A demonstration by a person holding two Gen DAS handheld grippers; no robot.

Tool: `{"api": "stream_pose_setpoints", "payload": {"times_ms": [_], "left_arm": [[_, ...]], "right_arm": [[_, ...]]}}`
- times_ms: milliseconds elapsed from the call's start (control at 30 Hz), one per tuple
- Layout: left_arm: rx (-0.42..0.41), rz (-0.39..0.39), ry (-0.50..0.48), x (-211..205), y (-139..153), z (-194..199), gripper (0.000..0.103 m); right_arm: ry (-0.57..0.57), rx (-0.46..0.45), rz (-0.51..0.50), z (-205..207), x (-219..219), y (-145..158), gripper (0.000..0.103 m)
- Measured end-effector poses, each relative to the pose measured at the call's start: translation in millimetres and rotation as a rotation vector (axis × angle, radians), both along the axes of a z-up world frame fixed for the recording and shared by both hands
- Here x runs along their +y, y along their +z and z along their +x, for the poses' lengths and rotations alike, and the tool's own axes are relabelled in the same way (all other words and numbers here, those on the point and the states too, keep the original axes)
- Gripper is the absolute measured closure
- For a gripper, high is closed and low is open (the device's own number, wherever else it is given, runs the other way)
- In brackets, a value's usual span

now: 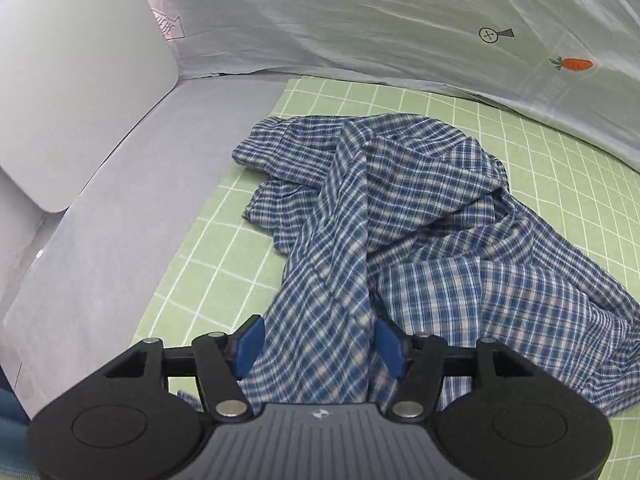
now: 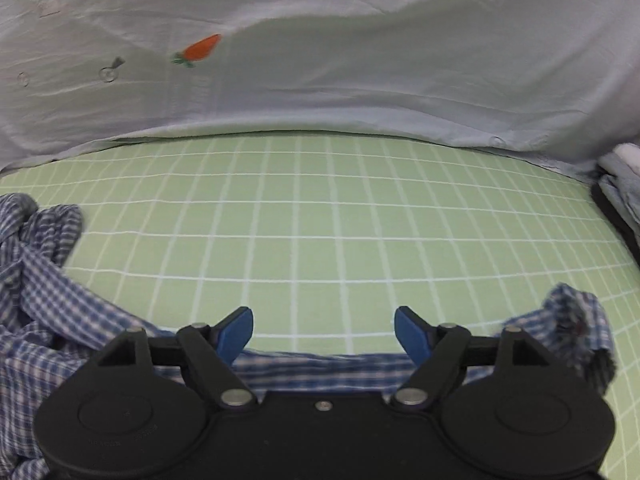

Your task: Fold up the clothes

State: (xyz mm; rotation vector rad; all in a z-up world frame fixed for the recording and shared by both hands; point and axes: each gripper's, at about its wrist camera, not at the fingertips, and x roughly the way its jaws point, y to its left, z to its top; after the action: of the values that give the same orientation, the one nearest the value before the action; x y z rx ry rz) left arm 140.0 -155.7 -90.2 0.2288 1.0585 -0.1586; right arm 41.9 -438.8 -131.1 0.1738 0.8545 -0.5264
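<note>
A crumpled blue and white plaid shirt [image 1: 400,216] lies on a green grid-patterned cloth [image 1: 224,236]. My left gripper [image 1: 319,344] is open, its blue pads on either side of a raised fold of the shirt, not closed on it. My right gripper [image 2: 323,332] is open and empty above the green cloth [image 2: 320,216]. The plaid shirt [image 2: 44,304] lies at the left in the right wrist view, and a strip of it runs under the gripper to the right edge.
A pale grey sheet with a carrot print [image 1: 572,64] hangs along the back, and also shows in the right wrist view [image 2: 200,50]. A white panel [image 1: 76,92] and grey surface [image 1: 100,220] lie left. Other fabric [image 2: 624,184] sits at the far right.
</note>
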Motion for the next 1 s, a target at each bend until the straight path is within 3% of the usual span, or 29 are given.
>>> {"api": "stream_pose_setpoints", "payload": {"times_ms": [133,267,300,333,367,433,500,533,733,800,867,933,1000], "left_arm": [[0.02,0.022,-0.045,-15,-20,38,0.04],[0.044,0.008,-0.037,-18,-38,64,0.042],[0.048,0.003,-0.029,-18,-41,69,0.054],[0.052,-0.004,-0.02,-18,-44,72,0.065],[0.058,-0.01,-0.005,-17,-46,75,0.087],[0.056,-0.036,0.036,-13,-45,77,0.092],[0.027,-0.047,0.068,-9,-38,73,0.096],[0.011,-0.051,0.083,-7,-35,70,0.097],[-0.088,-0.003,0.092,-3,-11,43,0.098],[-0.09,-0.01,0.106,0,-8,35,0.098],[-0.085,-0.006,0.135,4,-9,30,0.098],[-0.088,0.0,0.168,10,-8,26,0.098],[-0.104,0.009,0.205,20,-4,21,0.097]], "right_arm": [[0.231,-0.019,0.07,65,50,-7,0.022],[0.396,-0.004,0.12,102,82,-16,0.021],[0.423,0.006,0.133,107,86,-19,0.022],[0.451,0.011,0.15,111,89,-21,0.03],[0.479,0.01,0.174,112,90,-24,0.042],[0.484,0.012,0.186,111,90,-27,0.083],[0.42,0.011,0.138,103,79,-26,0.102],[0.361,0.01,0.117,94,64,-24,0.103],[0.006,0.009,-0.009,39,-24,-11,0.103],[-0.069,0.001,0.05,22,-56,-9,0.102],[-0.059,-0.015,0.083,17,-59,-5,0.09],[0.013,-0.031,0.059,22,-42,-2,0.051],[0.118,-0.044,0.068,33,-16,-3,0.048]]}}
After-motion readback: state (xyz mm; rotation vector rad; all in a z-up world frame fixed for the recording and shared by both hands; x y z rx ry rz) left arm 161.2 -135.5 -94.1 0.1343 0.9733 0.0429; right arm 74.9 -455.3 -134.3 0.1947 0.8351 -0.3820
